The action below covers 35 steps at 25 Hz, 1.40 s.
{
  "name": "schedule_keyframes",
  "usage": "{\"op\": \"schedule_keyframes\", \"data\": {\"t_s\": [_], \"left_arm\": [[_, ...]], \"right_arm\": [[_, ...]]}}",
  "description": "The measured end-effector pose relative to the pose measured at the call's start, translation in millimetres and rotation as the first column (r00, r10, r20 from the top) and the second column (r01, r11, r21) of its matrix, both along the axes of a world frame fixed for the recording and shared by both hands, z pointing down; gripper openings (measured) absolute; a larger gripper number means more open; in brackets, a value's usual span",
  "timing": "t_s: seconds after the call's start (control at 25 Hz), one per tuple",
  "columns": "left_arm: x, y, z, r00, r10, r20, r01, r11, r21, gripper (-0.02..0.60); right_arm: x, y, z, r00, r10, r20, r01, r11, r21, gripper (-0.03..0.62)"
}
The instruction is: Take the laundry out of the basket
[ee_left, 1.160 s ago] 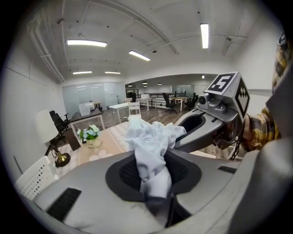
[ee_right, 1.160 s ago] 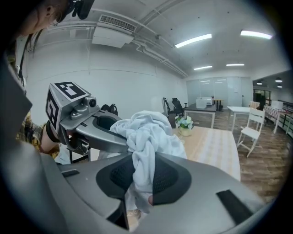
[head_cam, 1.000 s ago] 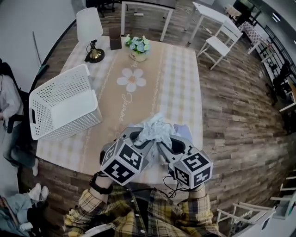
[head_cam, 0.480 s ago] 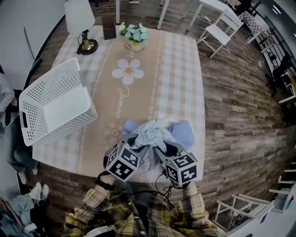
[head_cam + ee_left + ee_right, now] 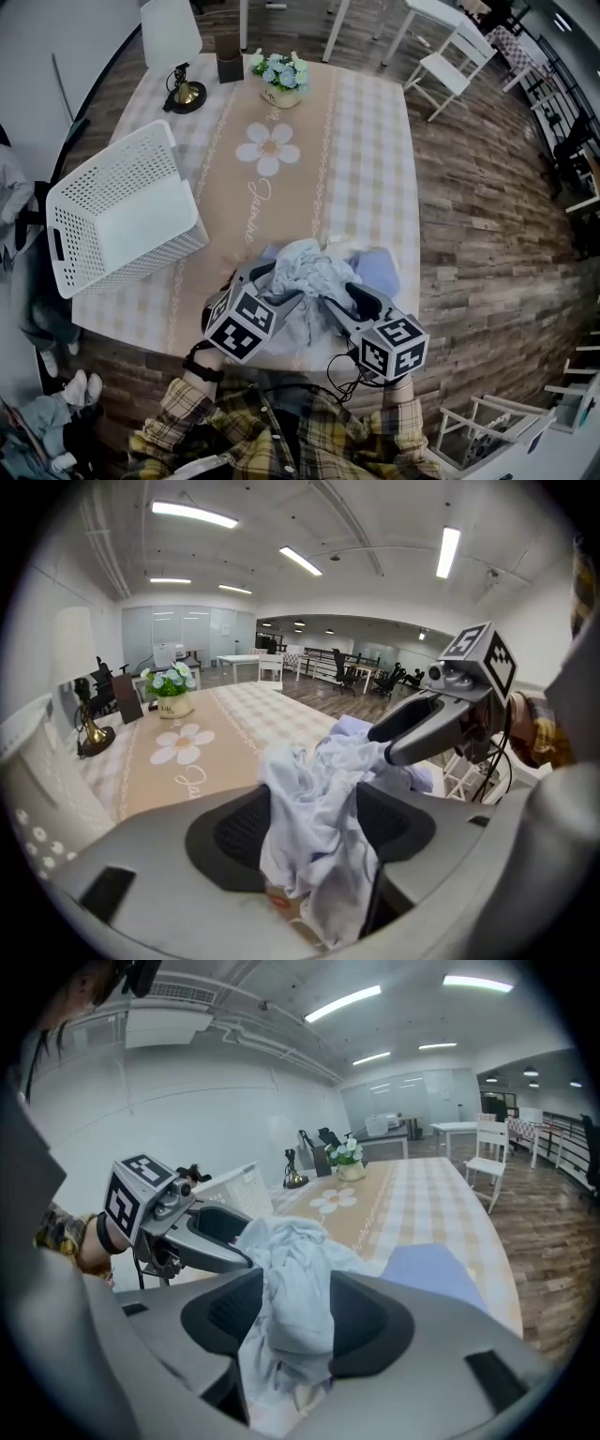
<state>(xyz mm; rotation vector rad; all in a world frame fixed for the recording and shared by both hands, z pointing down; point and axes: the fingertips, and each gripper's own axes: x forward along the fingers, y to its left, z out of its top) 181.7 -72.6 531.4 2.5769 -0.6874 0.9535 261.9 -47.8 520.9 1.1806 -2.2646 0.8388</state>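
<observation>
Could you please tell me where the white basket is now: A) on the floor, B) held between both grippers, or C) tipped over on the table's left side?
C: the white basket lies tipped on the table, left of the pale laundry.

Yellow plaid shirt, black wristband

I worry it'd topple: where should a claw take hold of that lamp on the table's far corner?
Probably the thin dark stem of the lamp, between shade and brass foot, coming in level from the middle of the table. It stands upright; the wide shade blocks any reach from above and is too broad to pinch, while the stem is slim.
</observation>
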Motion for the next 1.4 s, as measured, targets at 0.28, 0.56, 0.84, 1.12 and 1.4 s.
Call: {"op": "schedule_keyframes", "data": {"t_s": [0.28, 0.56, 0.84, 1.12, 1.4], "left_arm": [[-23.9, -9.7, -58.2, 0.999, 0.001, -0.046, 0.003, 0.995, 0.098, 0.328], [-20.7, -12.0, -140.1, 0.939, -0.021, -0.343, 0.069, 0.989, 0.129, 0.328], [-13.4, 8.6, -203.4, 0.851, 0.058, -0.522, 0.043, 0.983, 0.18, 0.305], [-20.9, 13.3, -261.9, 0.771, 0.09, -0.63, 0.087, 0.966, 0.245, 0.123], [-23.9, 11.3, -275.1, 0.741, 0.108, -0.663, 0.064, 0.971, 0.23, 0.009]], "right_arm": [[-10.0, -9.9, -66.3, 0.982, 0.033, 0.187, -0.054, 0.993, 0.108, 0.252], [-33.8, -14.8, -118.5, 0.957, -0.007, 0.291, -0.056, 0.976, 0.21, 0.252], [-50.7, -11.0, -182.7, 0.923, -0.053, 0.382, -0.082, 0.94, 0.33, 0.185], [-68.1, -10.1, -237.6, 0.916, -0.095, 0.391, -0.093, 0.896, 0.435, 0.01], [-87.6, -11.0, -260.9, 0.911, -0.158, 0.38, -0.054, 0.87, 0.489, 0.003]]}}
